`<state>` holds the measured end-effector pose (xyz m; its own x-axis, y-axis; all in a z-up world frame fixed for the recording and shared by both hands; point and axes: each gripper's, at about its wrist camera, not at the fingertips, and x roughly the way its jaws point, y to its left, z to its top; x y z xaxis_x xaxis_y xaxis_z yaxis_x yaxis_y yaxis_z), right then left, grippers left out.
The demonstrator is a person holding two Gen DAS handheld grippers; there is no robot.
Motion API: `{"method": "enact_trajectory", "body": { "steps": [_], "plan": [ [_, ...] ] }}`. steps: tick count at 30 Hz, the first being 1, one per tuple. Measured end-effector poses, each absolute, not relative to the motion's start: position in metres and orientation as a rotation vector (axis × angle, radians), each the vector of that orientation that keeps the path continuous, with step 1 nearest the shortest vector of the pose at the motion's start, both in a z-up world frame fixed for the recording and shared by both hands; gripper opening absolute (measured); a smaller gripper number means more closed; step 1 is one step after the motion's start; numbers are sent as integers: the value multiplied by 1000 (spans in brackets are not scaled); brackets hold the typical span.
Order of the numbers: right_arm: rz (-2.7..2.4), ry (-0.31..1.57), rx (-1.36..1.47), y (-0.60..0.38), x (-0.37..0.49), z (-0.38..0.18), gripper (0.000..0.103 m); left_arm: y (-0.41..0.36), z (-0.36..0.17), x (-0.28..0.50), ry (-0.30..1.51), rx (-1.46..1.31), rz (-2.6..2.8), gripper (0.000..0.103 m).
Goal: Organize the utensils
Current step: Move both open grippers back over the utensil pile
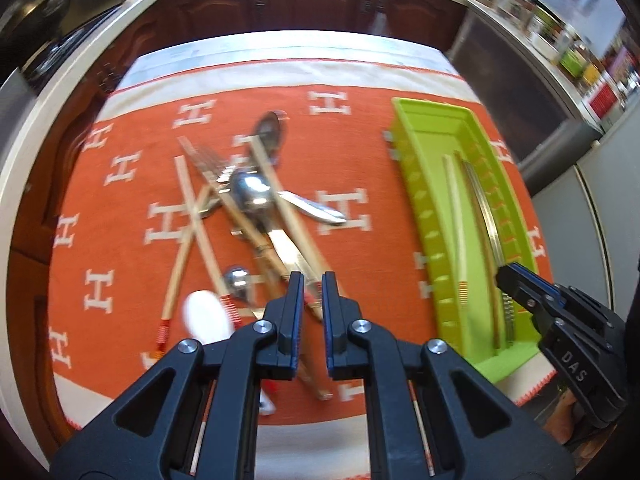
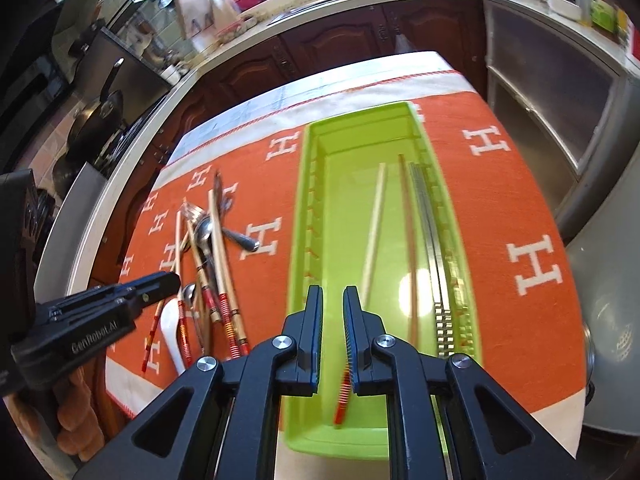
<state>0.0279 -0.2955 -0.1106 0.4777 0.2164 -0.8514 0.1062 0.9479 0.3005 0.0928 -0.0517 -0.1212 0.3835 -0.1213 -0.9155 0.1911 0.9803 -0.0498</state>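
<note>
A tangle of utensils (image 1: 248, 208) lies on the orange H-patterned cloth (image 1: 120, 216) left of the green tray (image 1: 430, 216): forks, steel spoons, a white ceramic spoon (image 1: 208, 316) and several bamboo chopsticks with red-banded ends, crossed over one another. The sorting looks barely begun. Most pieces are still in the heap on the desk, while the green tray holds only a few long items: a pale chopstick (image 2: 374, 232), a darker wooden chopstick (image 2: 408, 240) and a pair of metal chopsticks (image 2: 434, 256) along its right wall.

The left claw (image 1: 308, 284) hovers low over the near end of the heap, left of the tray, its jaws parted by a narrow gap with nothing between them, fingers pointing along the handles of the pile. In the right wrist view it reaches in from the left edge, level with the tray's near half.

The right claw (image 2: 332, 300) hangs over the near end of the green tray, aimed along its length. Its jaws stand slightly apart, and the pale chopstick's red-banded end passes beside the right finger (image 2: 354, 320), seemingly let go rather than pinched; motion blur leaves that uncertain.
</note>
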Motion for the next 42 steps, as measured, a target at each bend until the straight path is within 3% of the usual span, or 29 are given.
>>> {"method": "enact_trajectory", "body": {
  "steps": [8, 17, 39, 40, 42],
  "plan": [
    [174, 1094, 237, -246, 47, -104, 11, 16, -137, 93, 1176, 13, -87, 6],
    [352, 1142, 201, -166, 85, -113, 21, 69, -168, 105, 1202, -34, -62, 6],
    [503, 1280, 76, -48, 158, -187, 22, 95, -195, 133, 1227, -119, -146, 7],
    [495, 1267, 66, -46, 158, -187, 21, 95, -194, 132, 1225, -119, -153, 7],
    [480, 1253, 23, -42, 158, -187, 7, 94, -191, 133, 1219, -118, -166, 7]
  ]
}}
